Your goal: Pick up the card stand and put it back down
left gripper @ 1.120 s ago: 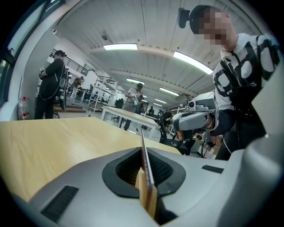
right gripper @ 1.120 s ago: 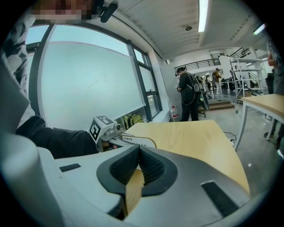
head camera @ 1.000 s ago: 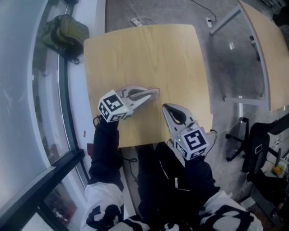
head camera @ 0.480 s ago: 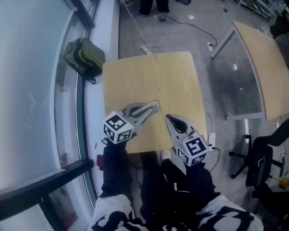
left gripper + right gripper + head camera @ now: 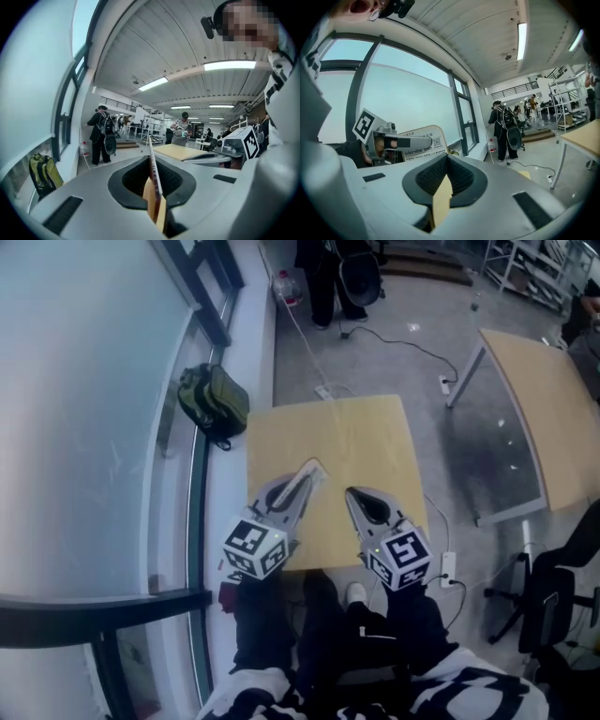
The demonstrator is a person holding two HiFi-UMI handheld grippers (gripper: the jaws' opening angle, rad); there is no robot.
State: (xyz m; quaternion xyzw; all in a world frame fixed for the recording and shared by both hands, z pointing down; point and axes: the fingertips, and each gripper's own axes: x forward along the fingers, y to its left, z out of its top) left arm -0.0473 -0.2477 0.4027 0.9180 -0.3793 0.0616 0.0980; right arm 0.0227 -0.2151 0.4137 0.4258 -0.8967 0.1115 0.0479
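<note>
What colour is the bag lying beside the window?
Olive green; the bag shows best in the head view.

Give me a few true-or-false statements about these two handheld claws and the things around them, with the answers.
1. The left gripper pinches a thin card stand between its jaws. True.
2. The right gripper grips the card stand too. False: its jaws are together with nothing between them, apart from the card stand.
3. A green backpack lies on the wooden table. False: it lies by the window, beside the table.
4. The card stand bears print and a square code. True, as the right gripper view shows.
</note>
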